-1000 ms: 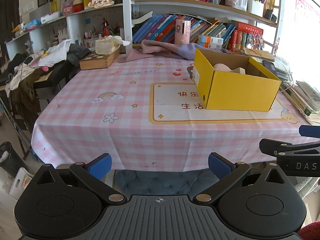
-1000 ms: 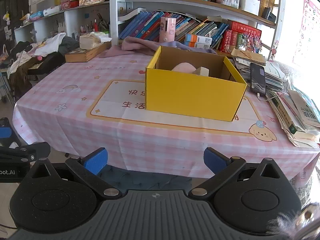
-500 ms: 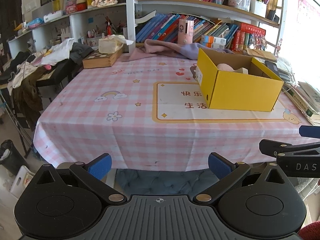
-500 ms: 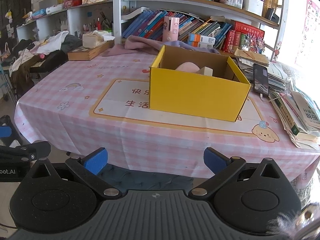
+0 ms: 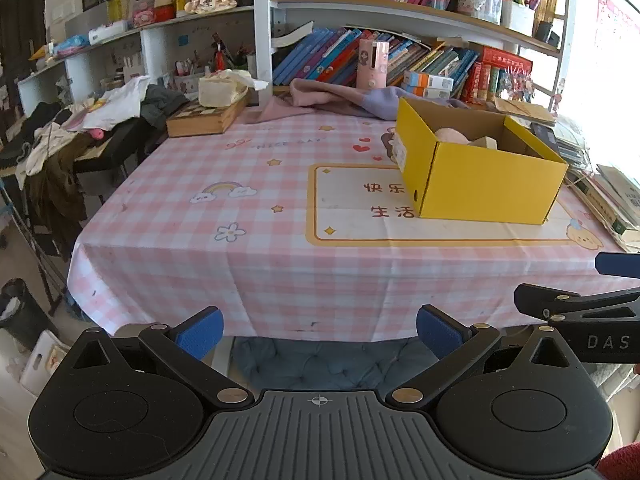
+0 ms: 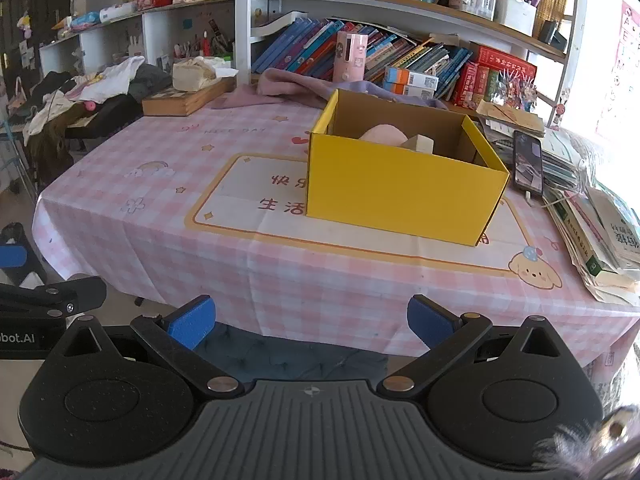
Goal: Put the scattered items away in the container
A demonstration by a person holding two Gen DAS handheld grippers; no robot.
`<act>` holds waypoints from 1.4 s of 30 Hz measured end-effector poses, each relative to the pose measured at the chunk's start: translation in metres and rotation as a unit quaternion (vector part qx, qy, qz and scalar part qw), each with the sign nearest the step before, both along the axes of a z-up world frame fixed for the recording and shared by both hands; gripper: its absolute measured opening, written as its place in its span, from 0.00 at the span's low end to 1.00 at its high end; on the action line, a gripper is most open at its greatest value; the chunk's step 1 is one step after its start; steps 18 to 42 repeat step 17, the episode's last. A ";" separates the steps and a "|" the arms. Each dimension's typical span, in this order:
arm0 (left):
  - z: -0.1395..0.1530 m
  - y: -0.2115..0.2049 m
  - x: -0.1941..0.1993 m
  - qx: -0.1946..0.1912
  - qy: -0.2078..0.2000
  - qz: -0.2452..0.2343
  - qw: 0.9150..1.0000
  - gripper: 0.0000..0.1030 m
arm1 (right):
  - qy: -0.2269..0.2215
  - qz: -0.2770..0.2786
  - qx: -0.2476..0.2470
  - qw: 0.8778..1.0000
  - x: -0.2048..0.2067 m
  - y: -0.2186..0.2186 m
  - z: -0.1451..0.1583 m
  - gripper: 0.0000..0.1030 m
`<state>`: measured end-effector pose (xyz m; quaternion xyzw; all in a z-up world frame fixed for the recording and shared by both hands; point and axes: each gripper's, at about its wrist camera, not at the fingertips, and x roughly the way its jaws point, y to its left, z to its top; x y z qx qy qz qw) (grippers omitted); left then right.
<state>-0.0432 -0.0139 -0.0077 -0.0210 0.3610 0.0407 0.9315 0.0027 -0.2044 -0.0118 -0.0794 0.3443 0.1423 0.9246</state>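
Cluttered study: bookshelves behind a table under a pink checked tablecloth [image 5: 256, 184], with a printed cream panel in the middle. Yellow cardboard box [image 6: 400, 196] sits on that panel, toward the right side of the table, top open. Inside, a pink rounded item [image 6: 384, 135] and a pale block [image 6: 420, 144] show above the front wall; what they are I cannot tell. A smartphone [image 6: 528, 162] lies just beside the box on its right, next to stacked books [image 6: 600, 236].

Left gripper [image 5: 319, 332]: jaws spread wide, nothing between them, held below and off the near table edge. Right gripper [image 6: 311, 320]: same, wide open and empty, also off the near edge.

Judgement: the cloth around the box looks free of loose small items, so the tidying appears essentially done, or the next target is among the far clutter, e.g. the draped mauve cloth [image 5: 332, 98].

Notes for doing this step well:
- Scan the whole surface before committing to a reach.
- If reaching to the far edge, pass beside the box, not over its rim, to avoid nudging it.
- Leave the phone and its cable alone.
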 end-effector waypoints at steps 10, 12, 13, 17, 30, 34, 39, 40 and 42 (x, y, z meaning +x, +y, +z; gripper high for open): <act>0.000 0.000 0.001 -0.002 0.000 0.003 1.000 1.00 | 0.004 0.000 -0.002 1.000 0.003 0.001 0.000 1.00; -0.001 0.000 0.002 -0.002 0.000 0.004 1.000 1.00 | 0.004 0.000 -0.002 1.000 0.003 0.001 -0.001 1.00; -0.001 0.000 0.002 -0.002 0.001 0.005 1.000 1.00 | 0.004 0.000 -0.002 1.000 0.003 0.001 -0.001 1.00; -0.003 0.000 0.004 -0.004 0.006 0.006 1.000 1.00 | 0.007 0.001 -0.004 1.000 0.005 0.003 -0.003 1.00; -0.003 0.000 0.004 -0.004 0.006 0.006 1.000 1.00 | 0.007 0.001 -0.004 1.000 0.005 0.003 -0.003 1.00; -0.003 0.000 0.004 -0.004 0.006 0.006 1.000 1.00 | 0.007 0.001 -0.004 1.000 0.005 0.003 -0.003 1.00; -0.003 0.000 0.004 -0.004 0.006 0.006 1.000 1.00 | 0.007 0.001 -0.004 1.000 0.005 0.003 -0.003 1.00; -0.003 0.000 0.004 -0.004 0.006 0.006 1.000 1.00 | 0.007 0.001 -0.004 1.000 0.005 0.003 -0.003 1.00; -0.003 0.000 0.004 -0.004 0.006 0.006 1.000 1.00 | 0.007 0.001 -0.004 1.000 0.005 0.003 -0.003 1.00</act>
